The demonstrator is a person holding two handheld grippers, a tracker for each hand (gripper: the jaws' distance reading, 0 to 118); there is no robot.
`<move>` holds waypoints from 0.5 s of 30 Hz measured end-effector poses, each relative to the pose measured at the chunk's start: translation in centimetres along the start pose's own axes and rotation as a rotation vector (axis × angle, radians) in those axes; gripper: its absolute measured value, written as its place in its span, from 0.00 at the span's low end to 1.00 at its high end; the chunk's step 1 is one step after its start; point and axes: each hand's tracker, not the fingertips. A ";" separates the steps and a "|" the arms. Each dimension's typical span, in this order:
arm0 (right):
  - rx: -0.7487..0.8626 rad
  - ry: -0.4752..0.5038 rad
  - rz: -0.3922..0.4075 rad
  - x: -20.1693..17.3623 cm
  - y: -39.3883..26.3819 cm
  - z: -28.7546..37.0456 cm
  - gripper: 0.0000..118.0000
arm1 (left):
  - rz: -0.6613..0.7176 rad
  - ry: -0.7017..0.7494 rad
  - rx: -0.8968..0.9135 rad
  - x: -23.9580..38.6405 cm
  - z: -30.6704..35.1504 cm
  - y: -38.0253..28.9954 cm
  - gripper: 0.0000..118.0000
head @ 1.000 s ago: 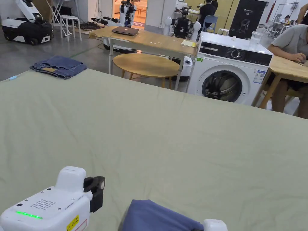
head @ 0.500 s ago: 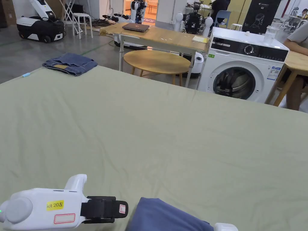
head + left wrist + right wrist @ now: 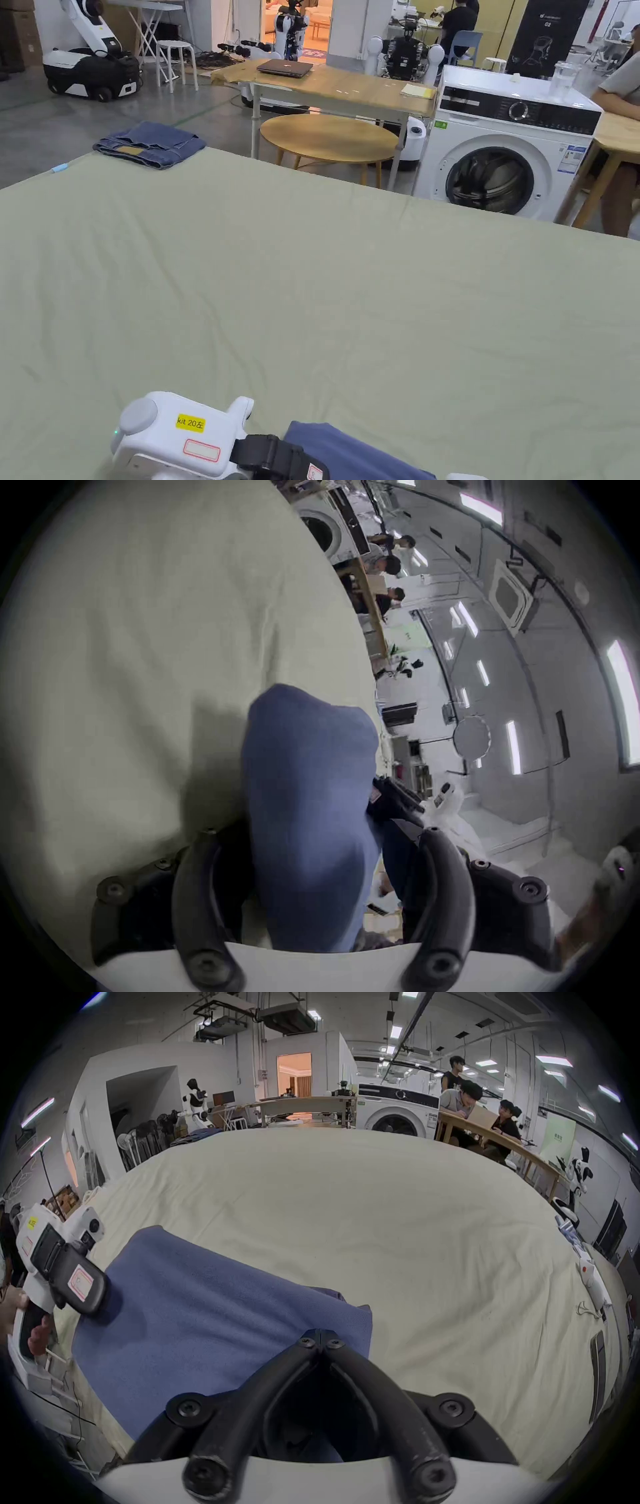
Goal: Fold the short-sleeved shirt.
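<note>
Black jaws of the right gripper (image 3: 320,1335) meet tip to tip in its own view, closed at the near right edge of the blue shirt (image 3: 221,1324); whether cloth is pinched between the tips I cannot tell. The left gripper (image 3: 311,888) has its two curved jaws spread wide in its own view, with a fold of the shirt (image 3: 304,826) lying between them and neither jaw seen pressing on it. In the right gripper view the left gripper (image 3: 83,1297) sits at the shirt's left edge, its black tip over the cloth, held by a hand (image 3: 34,1335) at the frame's left rim.

From the head view, the left gripper (image 3: 294,465) and the shirt (image 3: 356,456) show at the near edge of the frame. The shirt lies folded on a pale green sheet (image 3: 325,287) that covers the whole work surface. At the sheet's far left corner rests a folded pair of jeans (image 3: 150,144). Beyond the far edge stand a round table (image 3: 328,137) and a washing machine (image 3: 506,150), well apart from the shirt. People sit at a wooden table (image 3: 491,1134) to the far right.
</note>
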 end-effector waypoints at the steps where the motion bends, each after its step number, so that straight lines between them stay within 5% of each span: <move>1: 0.000 0.000 0.000 0.0 0.0 0.0 0.00 | -0.012 0.012 -0.003 0.0 -0.4 0.1 0.60; 4: 0.002 -0.001 0.004 0.0 0.0 0.0 0.00 | -0.039 0.029 0.008 0.1 -1.1 0.0 0.26; 15: 0.012 -0.002 0.065 -0.3 0.1 0.4 0.00 | 0.011 -0.048 0.067 -1.3 -0.3 -1.5 0.15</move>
